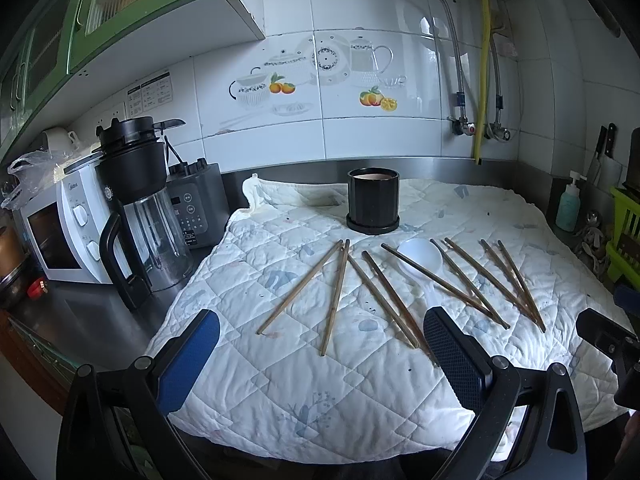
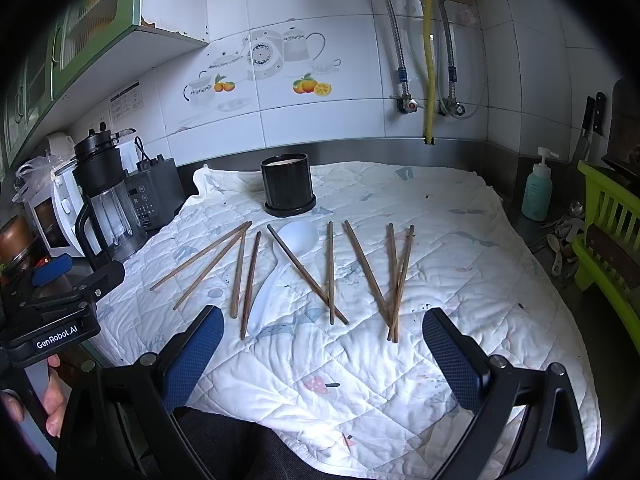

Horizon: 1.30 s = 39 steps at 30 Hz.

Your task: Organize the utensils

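Several brown wooden chopsticks [image 1: 336,296] [image 2: 248,284] lie spread in a fan on a white quilted cloth [image 1: 320,380] [image 2: 460,240]. A white plastic spoon [image 1: 422,258] [image 2: 294,238] lies among them, with one chopstick across it. A black cylindrical utensil holder [image 1: 373,200] [image 2: 287,190] stands upright at the back of the cloth. My left gripper [image 1: 322,344] is open and empty, just short of the near chopstick ends. My right gripper [image 2: 322,340] is open and empty, close to the near tips of the right-hand chopsticks.
A blender jug [image 1: 140,208], a dark appliance base [image 1: 196,208] and a white microwave [image 1: 60,236] stand left of the cloth. A soap pump bottle [image 2: 538,192] and a green rack [image 2: 608,240] with spoons beside it stand at the right. The tiled wall carries pipes.
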{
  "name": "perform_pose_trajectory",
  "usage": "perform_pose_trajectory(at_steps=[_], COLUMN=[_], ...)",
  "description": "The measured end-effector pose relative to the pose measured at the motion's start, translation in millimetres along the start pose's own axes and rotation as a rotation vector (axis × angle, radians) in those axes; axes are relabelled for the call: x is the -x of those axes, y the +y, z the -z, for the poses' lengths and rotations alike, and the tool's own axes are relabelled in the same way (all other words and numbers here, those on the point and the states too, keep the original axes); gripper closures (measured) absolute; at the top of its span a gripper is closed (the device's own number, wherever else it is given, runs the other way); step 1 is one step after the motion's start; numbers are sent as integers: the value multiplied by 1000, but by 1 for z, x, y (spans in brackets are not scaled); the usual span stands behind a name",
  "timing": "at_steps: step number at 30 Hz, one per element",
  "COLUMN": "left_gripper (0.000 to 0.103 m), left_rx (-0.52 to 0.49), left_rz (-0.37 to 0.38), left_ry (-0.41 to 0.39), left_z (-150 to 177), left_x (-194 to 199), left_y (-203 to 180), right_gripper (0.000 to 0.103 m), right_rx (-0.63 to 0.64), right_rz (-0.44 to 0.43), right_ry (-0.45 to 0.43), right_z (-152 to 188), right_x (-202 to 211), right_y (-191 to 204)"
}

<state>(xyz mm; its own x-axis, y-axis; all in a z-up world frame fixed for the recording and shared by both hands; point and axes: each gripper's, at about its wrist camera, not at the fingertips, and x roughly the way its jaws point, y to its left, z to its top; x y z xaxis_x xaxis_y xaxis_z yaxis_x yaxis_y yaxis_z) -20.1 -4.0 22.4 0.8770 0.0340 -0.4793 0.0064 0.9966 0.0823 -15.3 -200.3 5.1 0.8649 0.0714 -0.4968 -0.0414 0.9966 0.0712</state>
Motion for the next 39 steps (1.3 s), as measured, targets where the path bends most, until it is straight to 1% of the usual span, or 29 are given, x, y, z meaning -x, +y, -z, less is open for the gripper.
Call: perform_pose_trajectory(at_steps=[27,39], left_gripper=[0,0], left_rx=[2,3], left_rz=[8,27], left_ry=[-5,-1], left_z=[1,0], left_x=[-8,-15], left_y=[-4,-9], right_gripper=[0,0], right_rx=[-2,2], right_rz=[3,5], right_ry=[9,11], right_z=[-1,1], right_x=[-3,-5], right_y=[0,0])
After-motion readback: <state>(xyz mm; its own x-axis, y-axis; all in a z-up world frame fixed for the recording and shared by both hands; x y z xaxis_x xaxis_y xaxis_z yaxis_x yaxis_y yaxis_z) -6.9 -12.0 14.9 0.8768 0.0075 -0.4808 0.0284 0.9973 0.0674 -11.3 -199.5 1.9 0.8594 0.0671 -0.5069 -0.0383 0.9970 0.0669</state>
